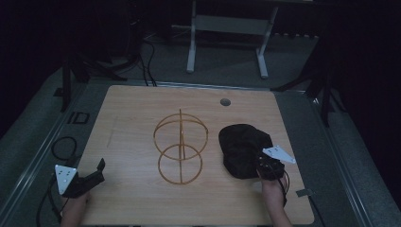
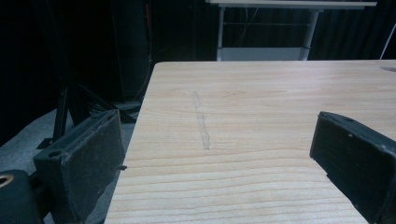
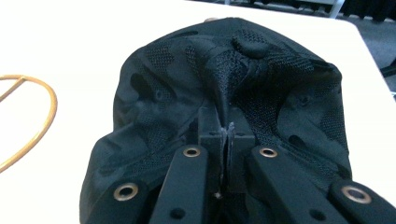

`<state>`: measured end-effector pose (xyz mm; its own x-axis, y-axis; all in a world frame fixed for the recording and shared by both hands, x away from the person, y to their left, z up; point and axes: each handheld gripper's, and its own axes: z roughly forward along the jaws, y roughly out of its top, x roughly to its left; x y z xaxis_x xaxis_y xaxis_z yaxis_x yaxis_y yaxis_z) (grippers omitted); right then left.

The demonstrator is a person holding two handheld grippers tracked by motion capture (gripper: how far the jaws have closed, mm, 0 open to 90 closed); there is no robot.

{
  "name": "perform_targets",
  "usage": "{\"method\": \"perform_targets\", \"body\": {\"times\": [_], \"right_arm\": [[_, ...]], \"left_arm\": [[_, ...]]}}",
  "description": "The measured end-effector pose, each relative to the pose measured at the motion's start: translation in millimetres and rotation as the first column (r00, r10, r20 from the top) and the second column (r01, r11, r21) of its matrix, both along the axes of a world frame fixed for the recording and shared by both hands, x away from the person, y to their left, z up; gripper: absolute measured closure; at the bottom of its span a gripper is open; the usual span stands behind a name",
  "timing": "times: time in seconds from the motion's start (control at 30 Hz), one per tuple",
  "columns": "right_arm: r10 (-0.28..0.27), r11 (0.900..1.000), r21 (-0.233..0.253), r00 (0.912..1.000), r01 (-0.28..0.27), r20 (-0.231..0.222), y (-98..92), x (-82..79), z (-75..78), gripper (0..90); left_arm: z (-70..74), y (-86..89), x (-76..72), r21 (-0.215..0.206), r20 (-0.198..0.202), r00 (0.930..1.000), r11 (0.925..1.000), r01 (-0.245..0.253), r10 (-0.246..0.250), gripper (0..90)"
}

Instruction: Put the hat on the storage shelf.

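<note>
black mesh cap lies right of the wire frame, its near fabric pinched in the right gripper; left gripper gapes.

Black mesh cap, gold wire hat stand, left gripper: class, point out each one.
Black mesh cap [image 3: 252, 44]: right gripper view, top button.
Gold wire hat stand [image 1: 180, 165]: high view, lower ring.
Left gripper [image 2: 212, 163]: left gripper view, between its open jaws.
</note>
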<state>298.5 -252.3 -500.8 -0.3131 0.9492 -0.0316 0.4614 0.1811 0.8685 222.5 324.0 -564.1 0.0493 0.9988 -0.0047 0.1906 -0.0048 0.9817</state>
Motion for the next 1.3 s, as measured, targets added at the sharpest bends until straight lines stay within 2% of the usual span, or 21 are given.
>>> {"method": "perform_targets", "body": {"times": [0.33,0.67,1.07,1.3], "right_arm": [[0.009,1.0,0.017,0.9986,-0.01,0.053,-7.2,-3.3,24.3,88.4],[0.024,0.999,0.043,0.9934,-0.029,0.112,-14.7,-7.5,59.0,88.3],[0.061,0.995,0.068,0.9786,-0.076,0.197,-12.6,-11.0,106.2,88.4],[0.078,0.992,0.081,0.9637,-0.102,0.255,-8.4,-13.4,137.2,88.4]], "left_arm": [[0.0,0.0,0.1,-0.001,0.0,1.0,1.0,-0.001,0.001,3.4],[0.0,0.0,0.1,-0.001,0.0,1.0,1.0,-0.001,0.001,3.4],[0.1,-0.1,0.2,-0.002,-0.001,1.0,1.0,-0.001,0.001,3.4],[0.1,0.0,0.2,-0.003,-0.001,1.0,1.0,-0.001,0.001,3.4]]}}
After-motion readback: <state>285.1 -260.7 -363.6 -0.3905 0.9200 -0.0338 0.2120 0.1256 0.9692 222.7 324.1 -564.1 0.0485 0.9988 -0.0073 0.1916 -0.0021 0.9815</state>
